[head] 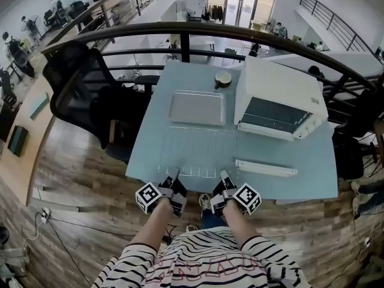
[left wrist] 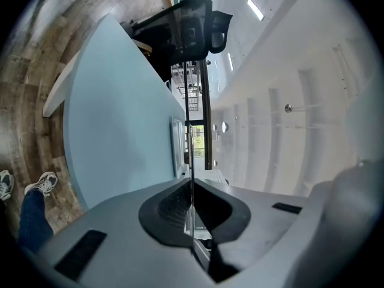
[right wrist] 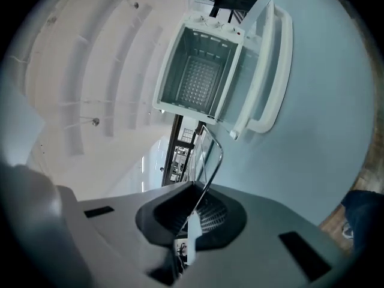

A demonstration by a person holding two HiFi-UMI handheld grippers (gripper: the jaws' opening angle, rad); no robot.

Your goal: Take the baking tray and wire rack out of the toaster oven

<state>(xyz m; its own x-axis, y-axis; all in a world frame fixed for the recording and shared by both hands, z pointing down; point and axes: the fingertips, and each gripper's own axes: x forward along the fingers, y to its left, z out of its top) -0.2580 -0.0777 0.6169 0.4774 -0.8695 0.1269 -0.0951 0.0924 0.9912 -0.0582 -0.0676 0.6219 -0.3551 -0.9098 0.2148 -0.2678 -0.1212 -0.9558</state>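
Both tongs are clamping down on the near edge of the wire rack (head: 198, 152). The left tongs (head: 174, 176) are gripping its near-left corner and the right tongs (head: 224, 177) its near-right corner. In each gripper view a thin wire of the rack is running straight through the closed jaws, so nothing is loose there.

The rack is already out of the oven and sitting over the pale blue table (head: 155, 131), right in front of the person. I can't tell if it's lying flat on the table or hovering just above it.

The baking tray (head: 197, 107) is out too. It's lying flat on the table at 12 o'clock from the rack, just beyond its far edge.

The white toaster oven (head: 279, 89) is sitting at about 2 o'clock. Its glass door is hanging open toward the person, and the white door handle (head: 265, 168) is lying at 3 o'clock from the rack, near its right side. The right gripper view is looking straight into the oven cavity, and it's looking bare.

A small round cup (head: 223, 78) is sitting at 1 o'clock, past the tray. A black office chair (head: 81, 80) is parked off the table's left edge at 10 o'clock, with a dark railing (head: 198, 32) curving behind everything.
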